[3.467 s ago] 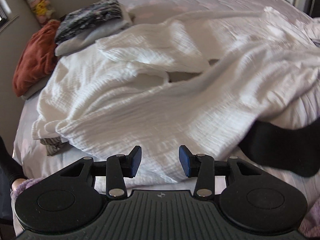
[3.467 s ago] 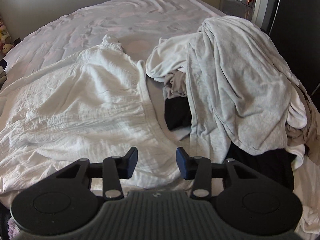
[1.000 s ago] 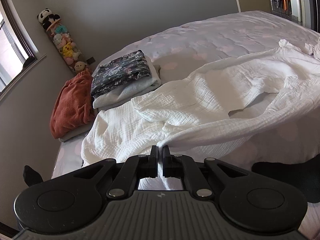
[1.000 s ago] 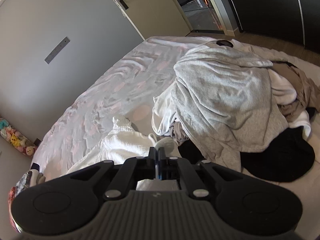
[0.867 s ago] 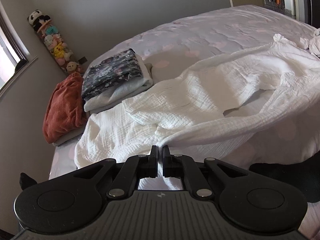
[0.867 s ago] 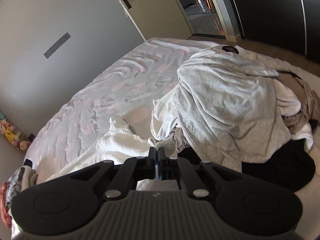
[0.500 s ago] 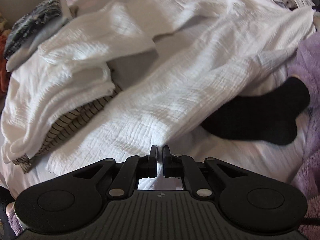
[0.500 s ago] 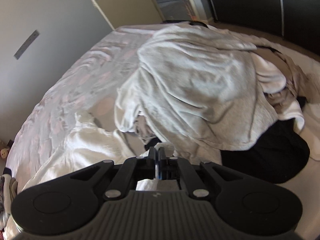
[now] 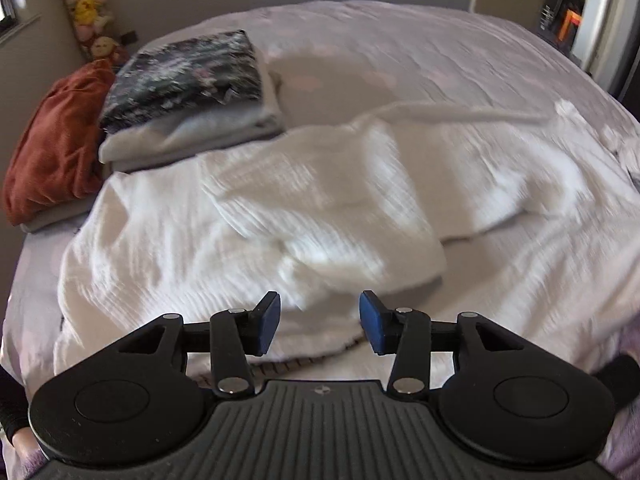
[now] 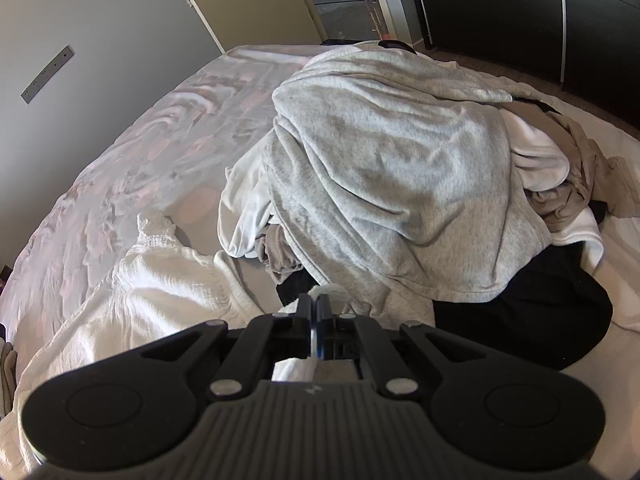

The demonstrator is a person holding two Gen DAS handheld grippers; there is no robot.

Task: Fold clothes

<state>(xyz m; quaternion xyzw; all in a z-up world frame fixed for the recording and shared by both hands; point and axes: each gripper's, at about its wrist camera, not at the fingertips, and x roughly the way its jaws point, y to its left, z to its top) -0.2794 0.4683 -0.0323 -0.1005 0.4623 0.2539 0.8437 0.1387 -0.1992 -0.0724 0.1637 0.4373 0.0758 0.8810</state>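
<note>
A crinkled white garment [image 9: 320,208] lies folded over itself across the bed [image 9: 440,60]. My left gripper [image 9: 318,324] hovers at its near edge. Its jaws are opening, its blue pads [image 9: 266,322] stand apart, and no cloth is pinched between them. In the right wrist view the same white garment [image 10: 160,288] stretches off to the left, and my right gripper [image 10: 316,312] is shut on a small bunch of its white cloth, which pokes out above the pads.
A folded stack with a dark patterned piece on top [image 9: 188,92] and a rust-coloured garment [image 9: 52,140] sit at the bed's far left. A striped cloth [image 9: 288,364] peeks from under the white one. A grey sweatshirt pile [image 10: 400,172] and black clothing [image 10: 540,312] lie to the right.
The left gripper was shut on the white garment's edge; it has carried that edge over, let go and opened. The right gripper stays shut on the cloth and has sunk a little.
</note>
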